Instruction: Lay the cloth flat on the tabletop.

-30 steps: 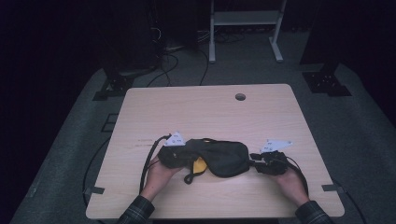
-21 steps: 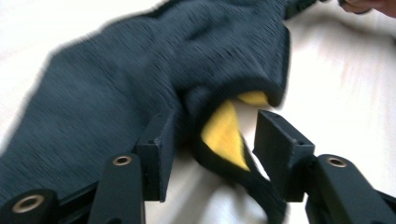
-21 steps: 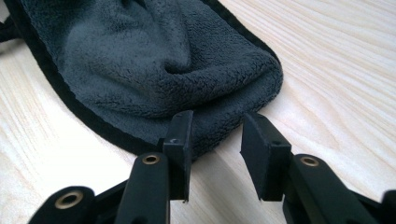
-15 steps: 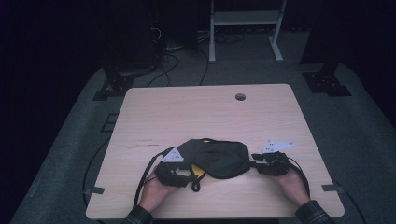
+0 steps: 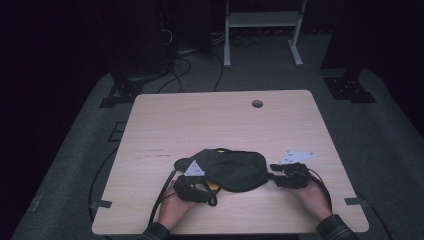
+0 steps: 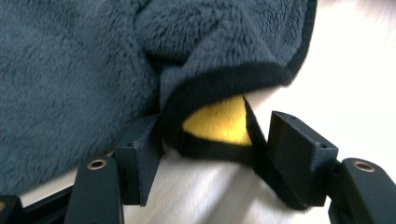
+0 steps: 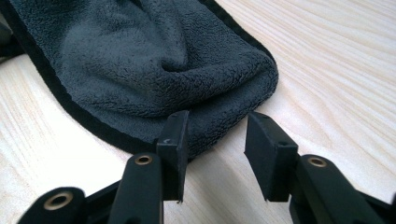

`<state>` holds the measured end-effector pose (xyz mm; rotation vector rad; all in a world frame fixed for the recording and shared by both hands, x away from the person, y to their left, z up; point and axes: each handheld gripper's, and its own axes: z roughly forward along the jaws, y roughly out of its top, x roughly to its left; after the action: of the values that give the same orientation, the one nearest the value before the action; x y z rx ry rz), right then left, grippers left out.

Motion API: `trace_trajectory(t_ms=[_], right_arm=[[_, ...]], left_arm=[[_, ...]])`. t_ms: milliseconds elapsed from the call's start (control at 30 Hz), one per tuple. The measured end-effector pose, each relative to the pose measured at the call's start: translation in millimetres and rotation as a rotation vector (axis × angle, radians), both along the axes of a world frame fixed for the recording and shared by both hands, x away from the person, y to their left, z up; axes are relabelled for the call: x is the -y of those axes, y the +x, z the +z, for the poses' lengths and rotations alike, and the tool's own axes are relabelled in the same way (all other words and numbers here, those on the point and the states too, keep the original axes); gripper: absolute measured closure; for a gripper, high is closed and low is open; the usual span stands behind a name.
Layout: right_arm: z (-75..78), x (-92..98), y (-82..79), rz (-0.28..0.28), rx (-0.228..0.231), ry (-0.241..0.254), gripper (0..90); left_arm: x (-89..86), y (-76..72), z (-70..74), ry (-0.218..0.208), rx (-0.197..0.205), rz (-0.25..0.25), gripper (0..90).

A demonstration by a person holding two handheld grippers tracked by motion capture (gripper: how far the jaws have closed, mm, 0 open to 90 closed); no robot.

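1. Cloth [image 5: 235,169], dark grey fleece with a black hem and a yellow underside, lies bunched on the near middle of the wooden table [image 5: 215,120].
2. Left gripper [image 6: 212,154]: jaws have just been opening; they stand apart at either side of a folded corner of the cloth, where the yellow face shows, with no visible squeeze on it.
3. Right gripper [image 7: 217,144]: jaws have just been opening; they stand apart at the cloth's other end, one pad against the rounded fold, the other clear of it.
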<state>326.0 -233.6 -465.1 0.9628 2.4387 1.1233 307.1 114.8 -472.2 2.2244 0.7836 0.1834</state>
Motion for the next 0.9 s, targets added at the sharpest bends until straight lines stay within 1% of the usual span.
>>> trace_trajectory(t_ms=[33, 67, 100, 167, 200, 233, 300, 333, 367, 433, 500, 567, 667, 733, 767, 833, 900], right_arm=[[-0.1, -0.2, -0.1, 0.0, 0.0, -0.001, 57.1], [-0.1, -0.3, -0.3, -0.001, 0.001, -0.002, 56.9], [0.0, -0.4, -0.5, -0.001, 0.001, 0.0, 56.0], [0.2, -0.3, -0.7, -0.002, 0.003, -0.001, 55.2], [0.1, -0.3, -0.6, -0.003, 0.004, -0.002, 54.4], [0.0, -0.3, -0.6, -0.006, 0.003, -0.003, 54.3], [0.0, 0.1, -0.6, -0.006, 0.006, -0.005, 53.4], [0.1, 0.3, -0.8, -0.009, 0.004, -0.005, 53.4], [0.0, 0.8, -0.8, -0.009, 0.006, -0.004, 53.4], [0.0, 2.6, -0.5, -0.013, 0.01, -0.007, 53.4], [0.0, 4.6, -0.2, -0.022, 0.004, -0.004, 53.5], [-0.8, 5.7, 1.0, -0.021, -0.003, 0.002, 53.6], [-1.9, 3.0, 1.1, -0.008, -0.015, 0.011, 53.3], [-2.9, -1.3, 1.8, 0.008, -0.029, 0.025, 51.4], [-3.4, -4.2, 2.5, 0.017, -0.038, 0.037, 50.6], [-4.9, -10.6, 4.2, 0.032, -0.063, 0.06, 49.2], [-6.6, -16.7, 4.7, 0.036, -0.066, 0.051, 48.6]], left_arm=[[2.0, -1.1, 0.4, 0.023, 0.018, -0.001, 38.9], [3.0, -2.2, 0.3, 0.031, 0.031, -0.001, 42.3], [3.0, -2.5, 0.4, 0.028, 0.031, -0.004, 47.7], [2.3, -3.1, 0.9, 0.02, 0.02, 0.001, 58.6], [0.9, -2.9, 1.3, 0.014, 0.009, -0.002, 62.3], [-1.2, -2.2, 1.8, 0.009, -0.004, -0.003, 68.7], [-6.3, -0.9, 3.7, 0.017, -0.011, -0.001, 74.9], [-9.8, -0.3, 5.2, 0.029, -0.008, -0.002, 76.2], [-15.2, -0.2, 7.7, 0.052, 0.003, 0.003, 77.4], [-24.9, 0.2, 12.4, 0.068, 0.023, 0.014, 79.0], [-38.4, 1.4, 20.3, 0.044, 0.035, 0.041, 79.5], [-51.1, 1.2, 27.4, 0.025, 0.058, 0.066, 79.9], [-65.6, -0.1, 32.5, -0.002, 0.076, 0.086, 81.0], [-71.5, -0.7, 34.0, -0.025, 0.077, 0.089, 85.7], [-72.7, -0.7, 34.6, -0.033, 0.079, 0.089, 85.7], [-72.7, -0.9, 35.9, -0.036, 0.08, 0.084, 85.9], [-72.2, -1.2, 36.0, -0.029, 0.079, 0.08, 85.9]])
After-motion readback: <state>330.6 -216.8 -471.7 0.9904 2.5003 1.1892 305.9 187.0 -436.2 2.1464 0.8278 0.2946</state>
